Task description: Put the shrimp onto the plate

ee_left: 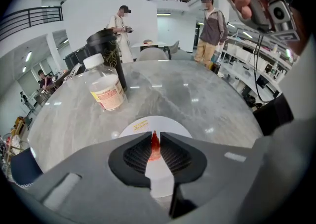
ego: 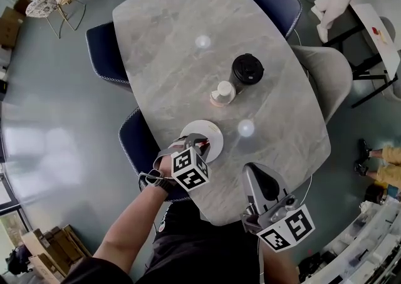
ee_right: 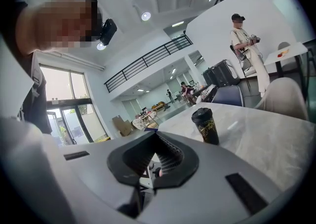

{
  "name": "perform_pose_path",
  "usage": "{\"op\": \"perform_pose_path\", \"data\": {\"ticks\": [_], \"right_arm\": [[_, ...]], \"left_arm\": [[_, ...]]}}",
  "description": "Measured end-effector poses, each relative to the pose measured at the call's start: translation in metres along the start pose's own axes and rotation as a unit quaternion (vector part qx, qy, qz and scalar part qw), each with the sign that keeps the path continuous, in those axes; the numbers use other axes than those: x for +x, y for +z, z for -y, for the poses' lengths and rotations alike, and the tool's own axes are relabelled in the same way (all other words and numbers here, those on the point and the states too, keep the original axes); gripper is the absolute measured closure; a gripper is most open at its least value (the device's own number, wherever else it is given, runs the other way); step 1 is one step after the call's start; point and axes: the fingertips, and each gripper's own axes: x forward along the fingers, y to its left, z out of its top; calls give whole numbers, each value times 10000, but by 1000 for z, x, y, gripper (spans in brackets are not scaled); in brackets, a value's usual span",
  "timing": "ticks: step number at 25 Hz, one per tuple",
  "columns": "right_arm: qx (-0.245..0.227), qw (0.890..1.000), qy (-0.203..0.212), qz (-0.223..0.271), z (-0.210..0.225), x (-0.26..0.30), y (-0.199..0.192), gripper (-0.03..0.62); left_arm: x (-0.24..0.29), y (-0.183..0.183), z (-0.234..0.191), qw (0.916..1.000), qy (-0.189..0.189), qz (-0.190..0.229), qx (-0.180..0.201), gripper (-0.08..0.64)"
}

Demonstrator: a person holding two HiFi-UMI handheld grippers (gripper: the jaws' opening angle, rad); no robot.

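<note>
A small red shrimp point(ee_left: 154, 146) is pinched between the jaws of my left gripper point(ee_left: 154, 138), which is shut on it. The gripper hangs just above a white plate point(ee_left: 174, 126) with a yellow mark, and the shrimp hangs over that plate. From the head camera the left gripper point(ego: 200, 143) sits over the near part of the plate point(ego: 213, 133). My right gripper point(ego: 254, 170) rests at the table's near edge, right of the plate, jaws shut with nothing between them. In its own view the right gripper point(ee_right: 154, 131) points across the table.
Beyond the plate stand a capped plastic bottle point(ego: 222, 93) and a black lidded cup point(ego: 247, 68) on the grey marble table point(ego: 175, 38). Blue chairs point(ego: 105, 51) and a grey chair point(ego: 331, 76) ring the table. People stand farther back in the room.
</note>
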Motion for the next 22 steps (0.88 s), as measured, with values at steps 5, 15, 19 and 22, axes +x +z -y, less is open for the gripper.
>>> {"op": "perform_pose_path", "data": {"ticks": [5,15,19,22], "right_arm": [[72,10000,-7,-46,6,-1,-3,591],[146,9998,80,-137,13,-3,-2,591],[78,9996,186,-221,16,-2,6,591],[37,9993,277,-261,16,-6,15,591]], "left_arm": [[10,-5,2,9997,-117,-201,-12,505],[4,3,-3,9998,-26,-92,-178,505],[-19,22,-10,9984,178,186,-495,506],[-41,43,-3,9961,179,466,-721,506]]}}
